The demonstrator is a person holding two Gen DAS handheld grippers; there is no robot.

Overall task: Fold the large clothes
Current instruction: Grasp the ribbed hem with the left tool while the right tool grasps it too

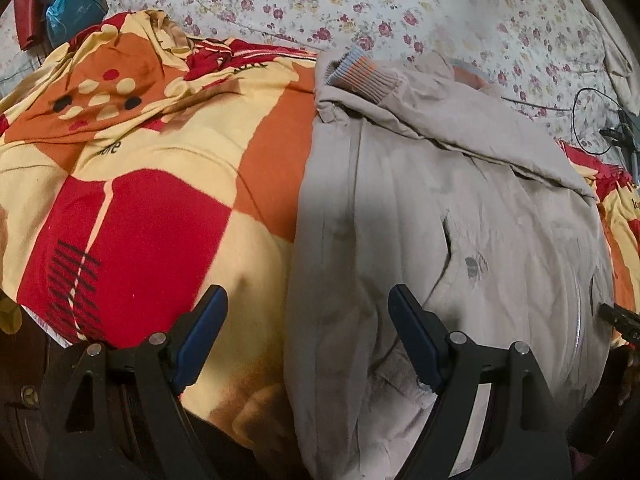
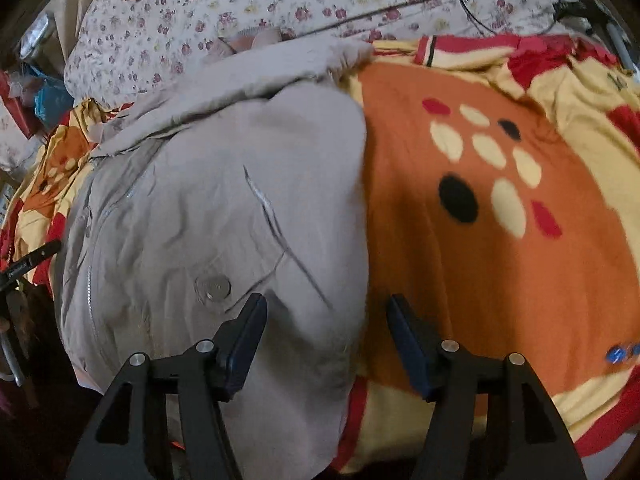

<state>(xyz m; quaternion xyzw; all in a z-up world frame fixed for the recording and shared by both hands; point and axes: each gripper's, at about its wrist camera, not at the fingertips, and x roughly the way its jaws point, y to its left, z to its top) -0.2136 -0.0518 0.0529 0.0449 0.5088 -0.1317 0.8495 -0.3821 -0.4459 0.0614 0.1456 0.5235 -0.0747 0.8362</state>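
While both tools gape wide and hold nothing, the left gripper (image 1: 308,320) straddles the jacket (image 1: 440,220)'s left edge, the right gripper (image 2: 326,328) its right edge; its long axis runs straight ahead over the blanket (image 2: 500,240); neither seems nearer.

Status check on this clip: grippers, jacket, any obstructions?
Left gripper open, empty, over the jacket's edge. Right gripper open, empty. Beige jacket partly folded on the patterned blanket. Nothing in the way.
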